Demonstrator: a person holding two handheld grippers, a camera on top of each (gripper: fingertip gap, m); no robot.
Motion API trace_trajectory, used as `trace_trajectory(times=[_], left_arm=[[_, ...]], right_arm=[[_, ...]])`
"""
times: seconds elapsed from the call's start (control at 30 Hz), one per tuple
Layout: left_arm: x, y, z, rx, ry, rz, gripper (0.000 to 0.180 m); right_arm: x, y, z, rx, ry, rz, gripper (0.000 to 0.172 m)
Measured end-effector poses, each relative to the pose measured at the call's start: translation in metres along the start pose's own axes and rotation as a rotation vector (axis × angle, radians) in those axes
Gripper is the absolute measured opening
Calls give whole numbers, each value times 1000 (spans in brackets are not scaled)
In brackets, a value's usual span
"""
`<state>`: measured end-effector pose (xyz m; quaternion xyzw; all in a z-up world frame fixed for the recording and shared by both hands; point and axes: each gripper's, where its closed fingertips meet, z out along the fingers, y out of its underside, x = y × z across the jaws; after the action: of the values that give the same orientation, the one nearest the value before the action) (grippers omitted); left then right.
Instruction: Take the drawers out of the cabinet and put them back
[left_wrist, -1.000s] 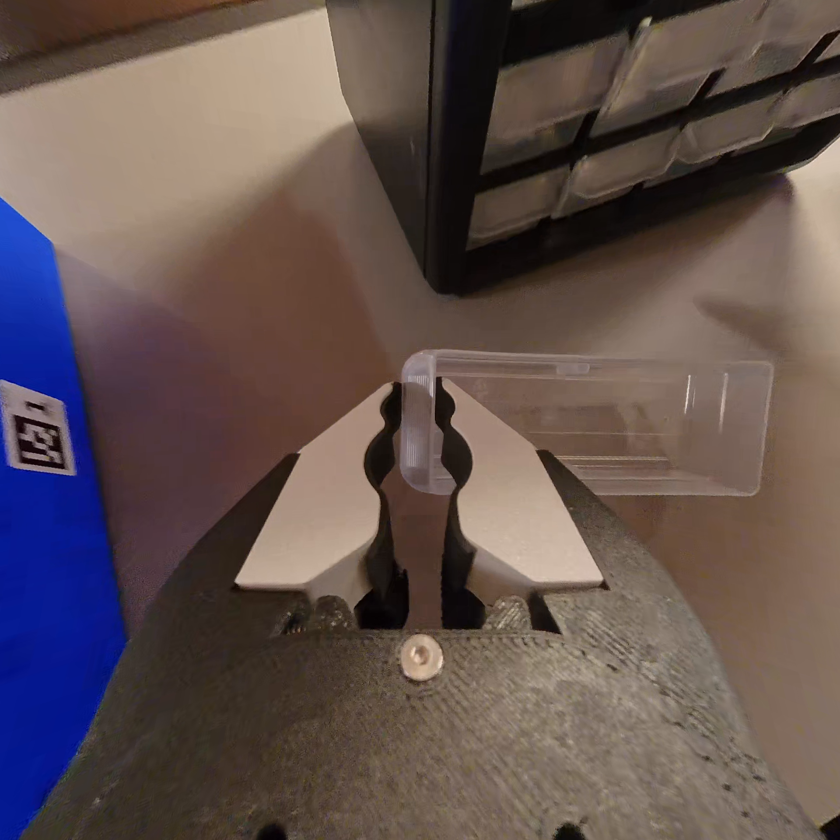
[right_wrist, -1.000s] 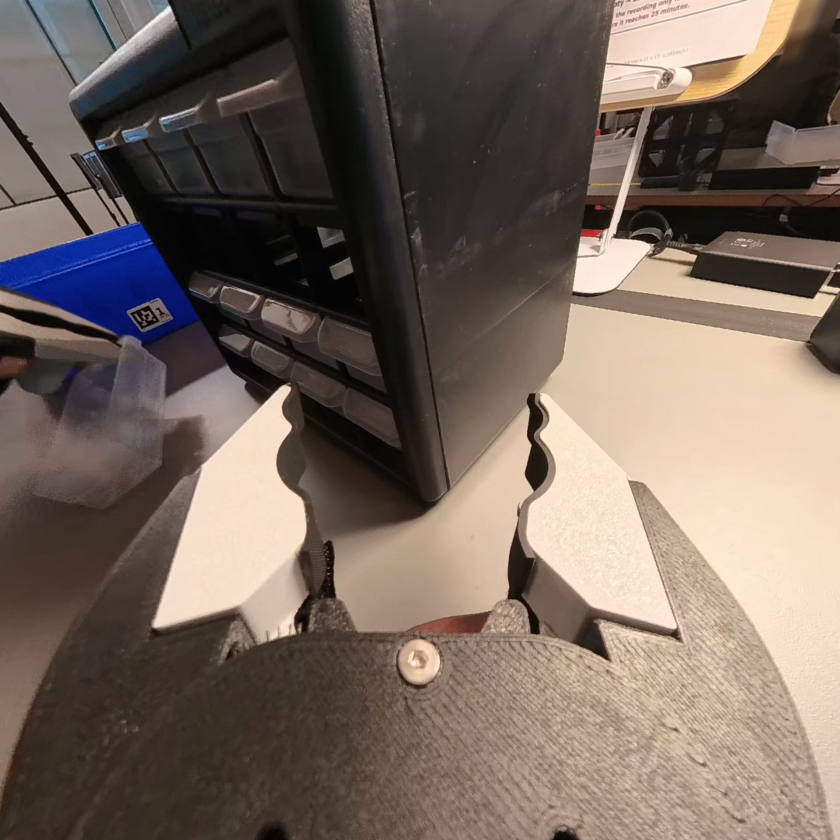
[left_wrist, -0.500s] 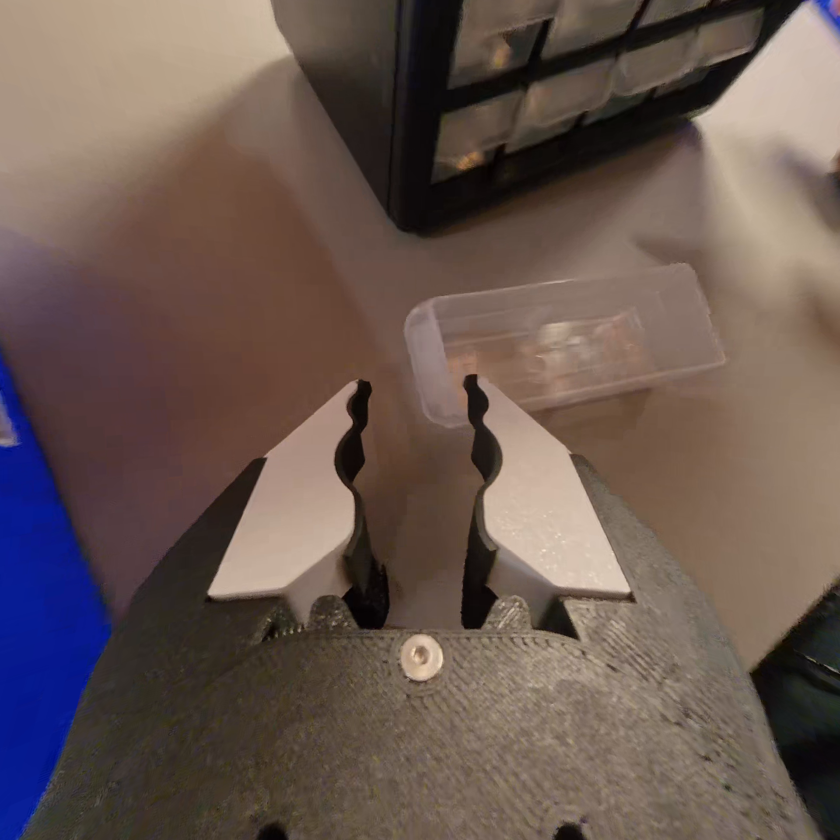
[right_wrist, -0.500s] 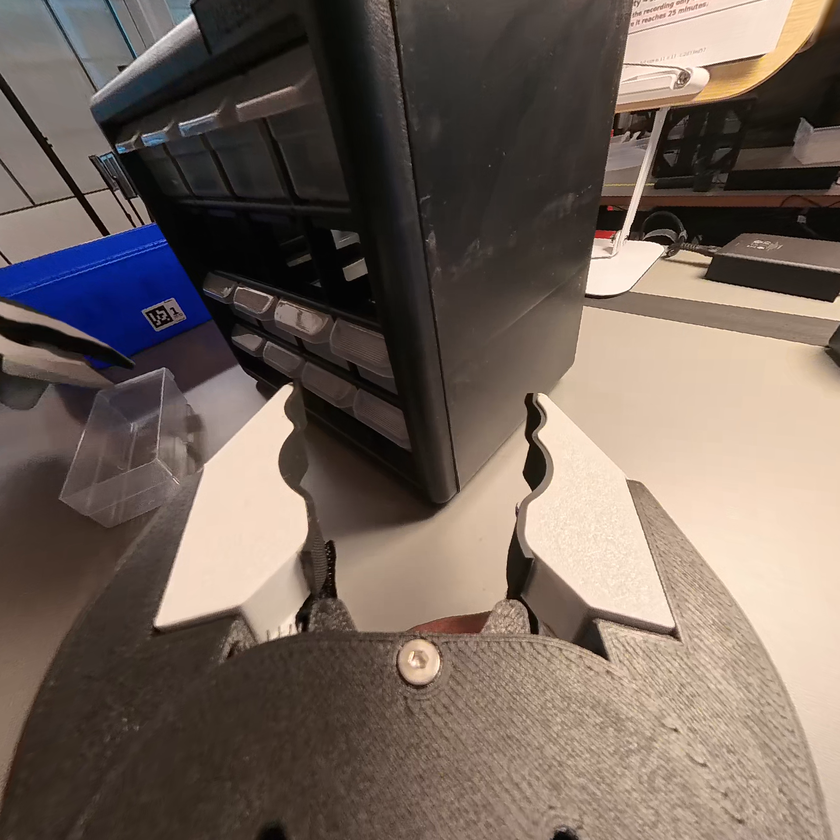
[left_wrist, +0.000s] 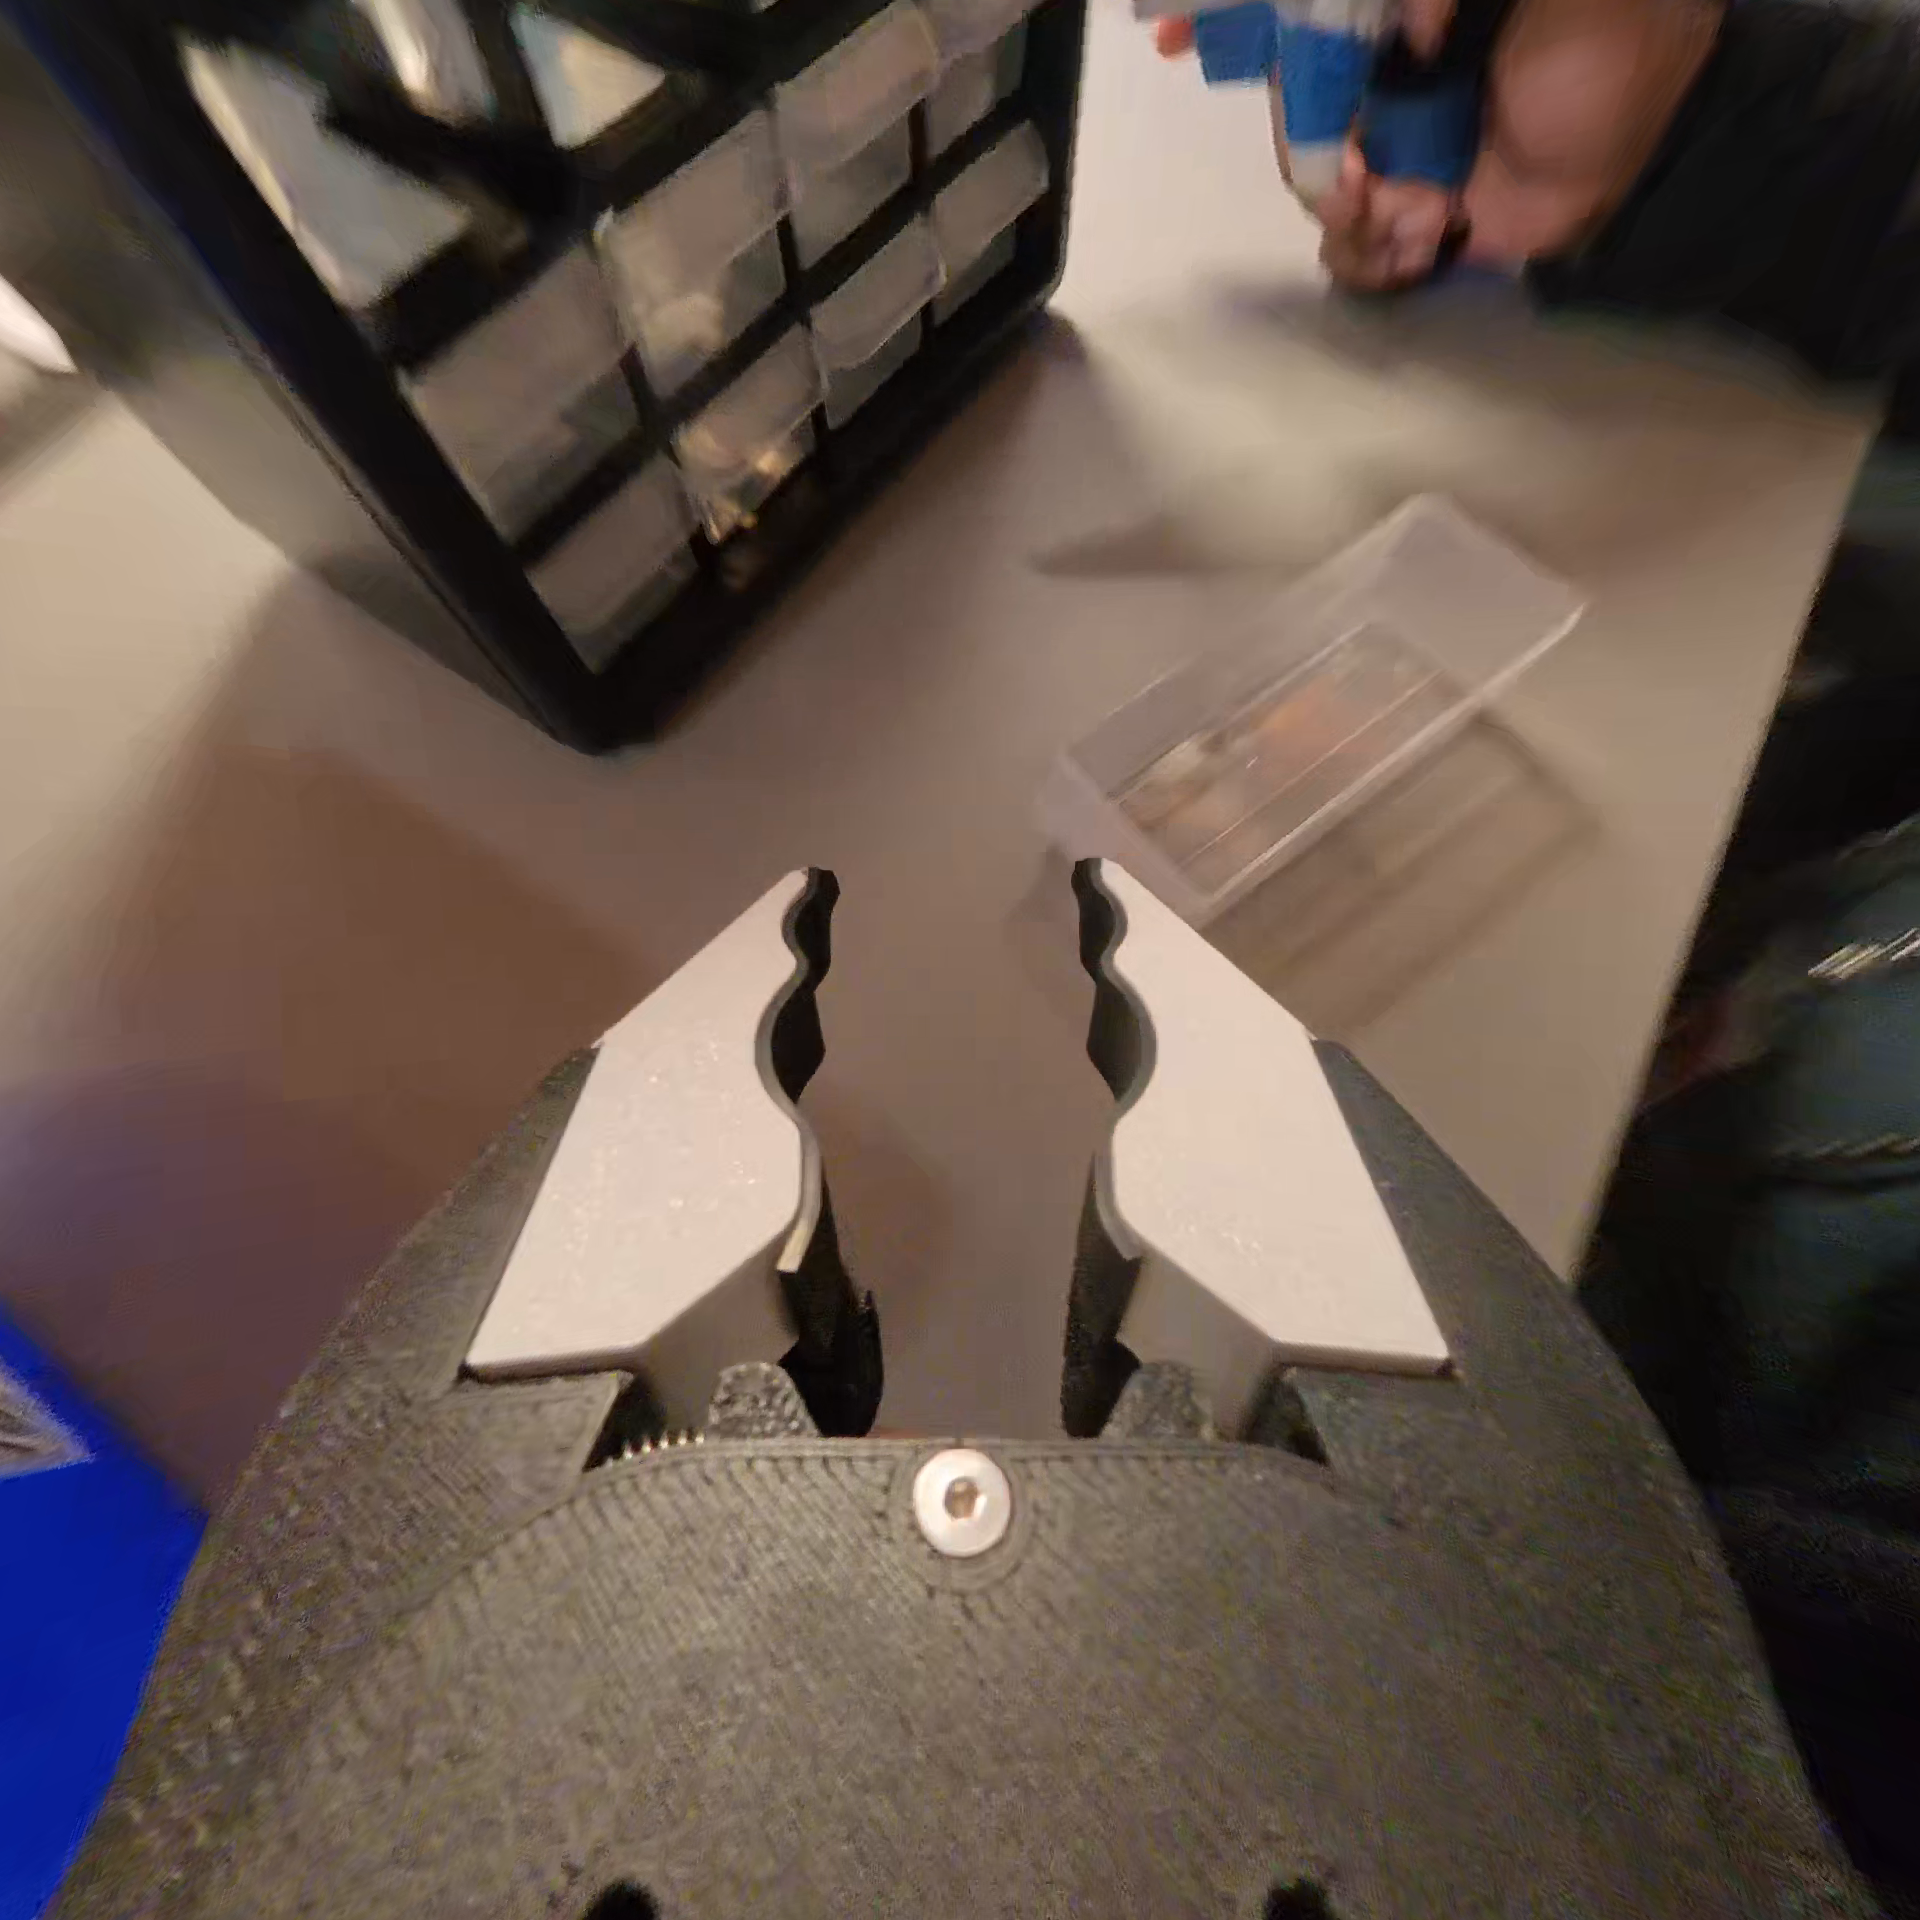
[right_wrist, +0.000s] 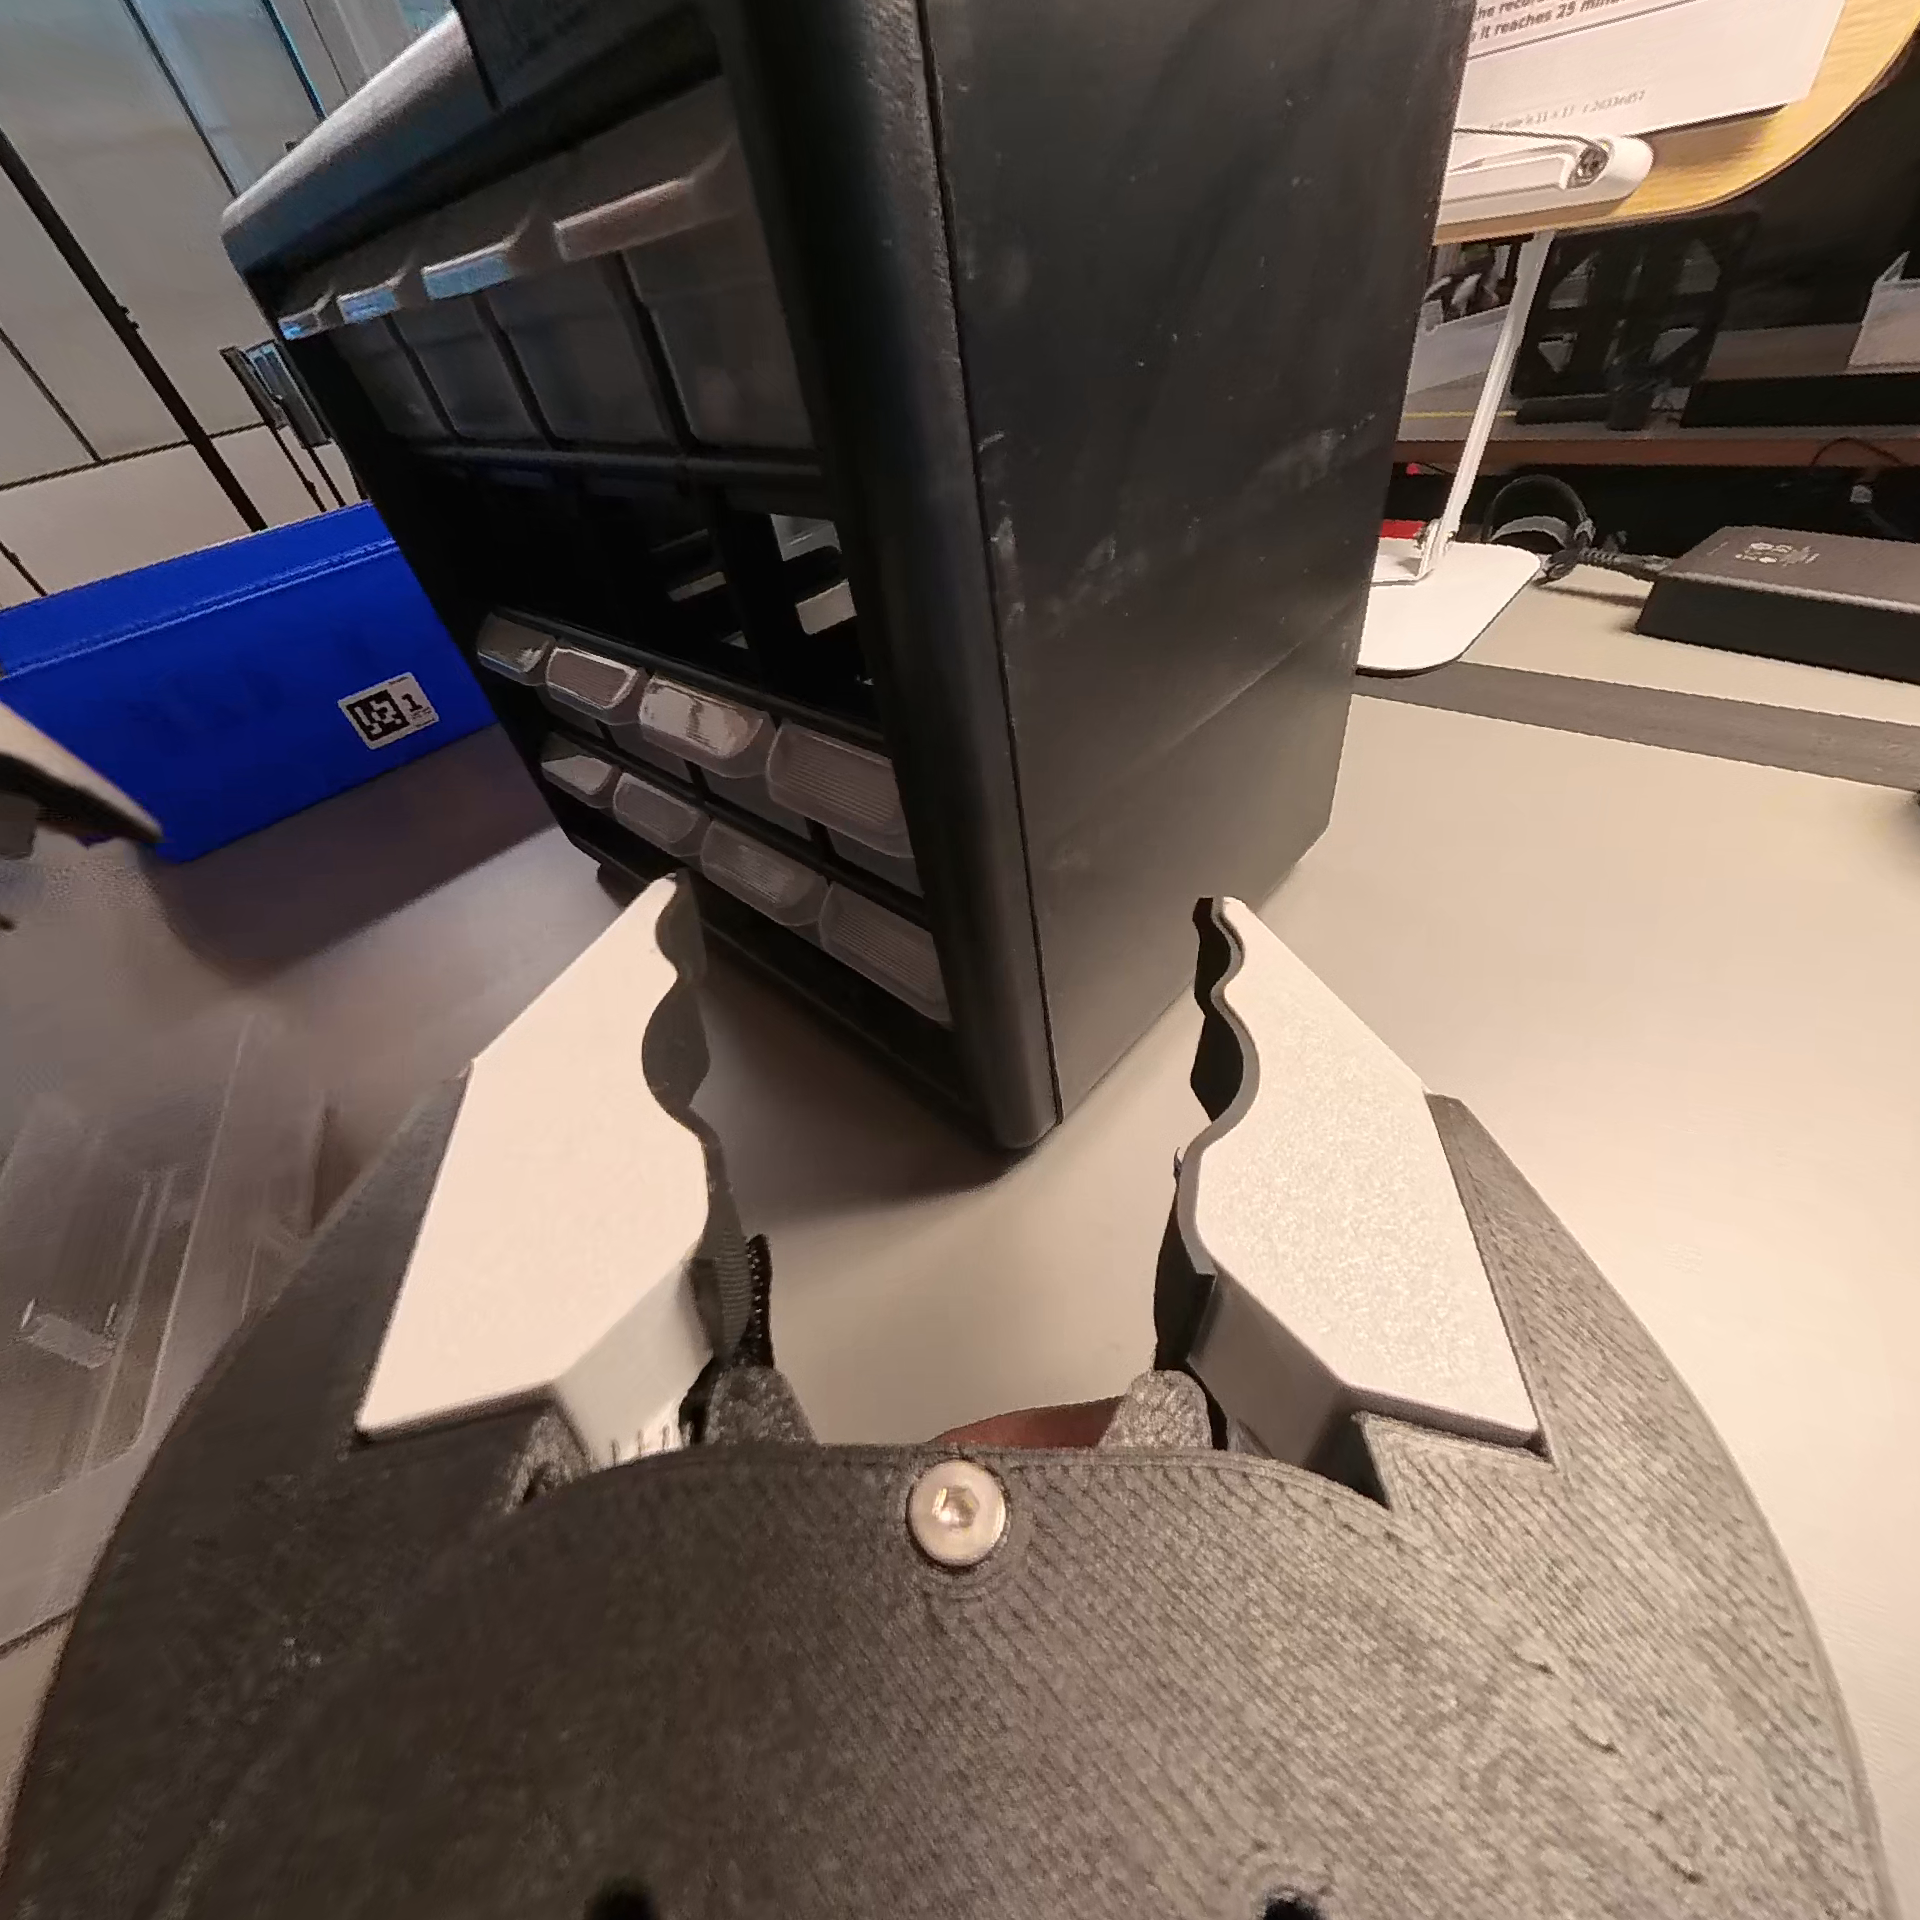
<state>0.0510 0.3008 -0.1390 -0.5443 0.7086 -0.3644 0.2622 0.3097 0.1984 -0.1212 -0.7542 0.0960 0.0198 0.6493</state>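
Fingers (left_wrist: 717, 1049) of the left gripper (left_wrist: 954, 883) stand parted on nothing, a clear drawer (left_wrist: 1320, 717) lying on the table (left_wrist: 312, 831) just beside them. Right gripper (right_wrist: 940, 914) gapes wide and bare before the black cabinet (right_wrist: 1143, 520), where one row shows dark slots; judging by that, removal is under way, with refilling still ahead.

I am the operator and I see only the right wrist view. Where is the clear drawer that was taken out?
Observer: The clear drawer lies on the table, in front of the cabinet, right of the left gripper.
Operator: Does the left gripper hold it?
Observer: No, its fingers are apart with only table between them.
Operator: Is the drawer empty?
Observer: Something brownish shows inside; the blur hides what.
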Motion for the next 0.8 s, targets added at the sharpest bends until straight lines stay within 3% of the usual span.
trace_trajectory(times=[0.07, 0.2, 0.3, 0.57, 0.8], left_arm=[[-6, 5, 1, -26, -18, 253, 50], [-8, 27, 21, -218, 7, 642, 49], [-3, 28, 32, -264, 53, 833, 47], [33, 19, 49, -214, 230, 994, 42], [97, 6, 49, -76, 371, 1023, 40]], right_arm=[[-2, -1, 0, 1, -5, -4, 97], [-2, -1, -1, 4, -8, -11, 96], [-1, -2, -2, 7, -6, -15, 96], [1, -4, -3, 13, -7, -13, 95], [0, -4, -3, 13, -13, -15, 95]])
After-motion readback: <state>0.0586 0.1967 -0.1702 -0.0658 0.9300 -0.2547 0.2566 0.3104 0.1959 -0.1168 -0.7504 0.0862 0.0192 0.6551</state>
